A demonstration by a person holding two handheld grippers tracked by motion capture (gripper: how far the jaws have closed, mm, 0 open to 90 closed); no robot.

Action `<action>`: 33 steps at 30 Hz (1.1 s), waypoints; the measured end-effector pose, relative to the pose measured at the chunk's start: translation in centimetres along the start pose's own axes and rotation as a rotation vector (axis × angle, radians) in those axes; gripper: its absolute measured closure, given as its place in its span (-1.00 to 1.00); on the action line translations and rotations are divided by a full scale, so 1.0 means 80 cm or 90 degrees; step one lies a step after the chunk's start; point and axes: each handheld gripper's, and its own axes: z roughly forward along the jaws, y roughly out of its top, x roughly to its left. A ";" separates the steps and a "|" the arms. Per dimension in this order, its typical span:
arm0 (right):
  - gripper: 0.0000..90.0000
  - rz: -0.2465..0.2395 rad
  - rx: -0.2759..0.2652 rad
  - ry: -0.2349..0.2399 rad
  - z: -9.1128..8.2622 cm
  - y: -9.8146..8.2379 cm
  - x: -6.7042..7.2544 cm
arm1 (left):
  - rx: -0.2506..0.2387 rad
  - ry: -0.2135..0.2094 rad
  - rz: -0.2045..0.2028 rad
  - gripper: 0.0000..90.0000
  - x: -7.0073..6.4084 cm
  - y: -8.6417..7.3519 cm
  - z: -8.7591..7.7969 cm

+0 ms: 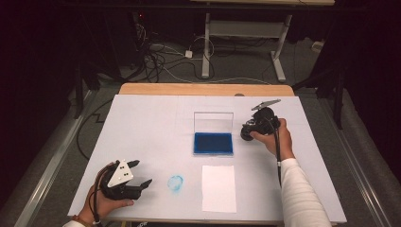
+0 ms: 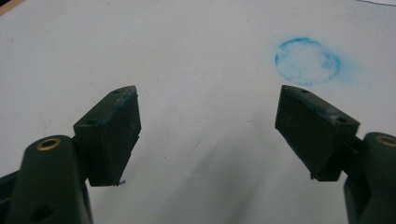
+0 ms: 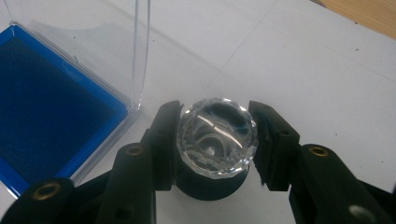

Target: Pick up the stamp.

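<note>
From above, the left gripper (image 1: 140,179) lies low at the near left corner of the white table (image 1: 142,123), jaws spread and empty; the right gripper (image 1: 246,131) hovers just right of the blue ink pad in its clear hinged case (image 1: 213,143). A plain white paper sheet (image 1: 219,187) lies near.

Left gripper view — wide jaws, matte pads (image 2: 114,135), a smudged blue ring stamp mark (image 2: 307,61) beyond.

Right gripper view — jaws clamp a faceted clear crystal-topped stamp (image 3: 218,137), black base below.
</note>
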 end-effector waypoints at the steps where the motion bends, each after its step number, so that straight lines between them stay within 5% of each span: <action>1: 0.26 0.000 0.000 0.000 0.000 0.000 0.000 | -0.001 0.000 -0.001 -0.52 0.000 0.000 0.000; 5: 0.27 0.000 -0.009 0.011 -0.002 0.000 0.003 | -0.006 -0.003 -0.003 -0.52 0.000 0.000 -0.001; 9: 0.27 -0.005 -0.012 -0.012 -0.007 0.000 0.006 | -0.013 -0.006 -0.002 -0.52 0.000 0.000 -0.003; 14: 0.27 -0.011 -0.021 0.006 -0.018 -0.007 0.010 | -0.010 -0.005 -0.003 -0.52 0.000 0.000 -0.003; 33: 0.27 -0.081 -0.146 0.024 -0.094 -0.023 0.053 | -0.002 -0.010 0.008 -0.51 -0.002 0.002 -0.002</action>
